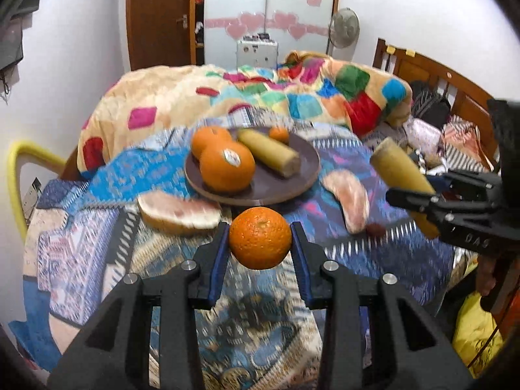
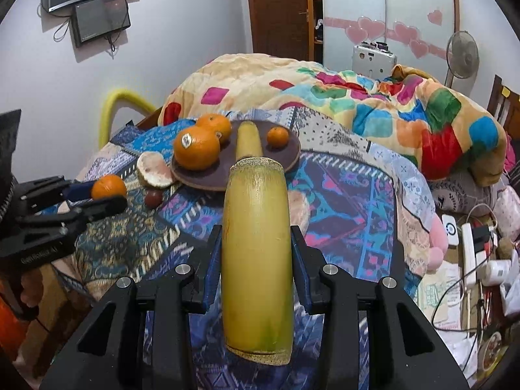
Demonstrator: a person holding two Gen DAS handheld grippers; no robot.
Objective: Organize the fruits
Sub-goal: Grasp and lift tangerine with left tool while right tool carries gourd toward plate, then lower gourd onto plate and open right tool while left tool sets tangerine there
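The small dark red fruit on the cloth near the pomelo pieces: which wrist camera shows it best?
The right wrist view: the small dark red fruit sits sharp and unobstructed beside the pomelo half. In the left wrist view it is only a motion-blurred smudge below the pomelo wedge.

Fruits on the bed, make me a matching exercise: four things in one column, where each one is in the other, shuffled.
Things:
1. stickered orange
2. yellow-green stalk piece
3. pomelo wedge
4. plain orange

Places:
A. between the left gripper fingers
B. on the brown plate
C. between the right gripper fingers
D. on the patterned cloth, right of the plate

Pairs: 1-B, 2-C, 3-D, 4-A
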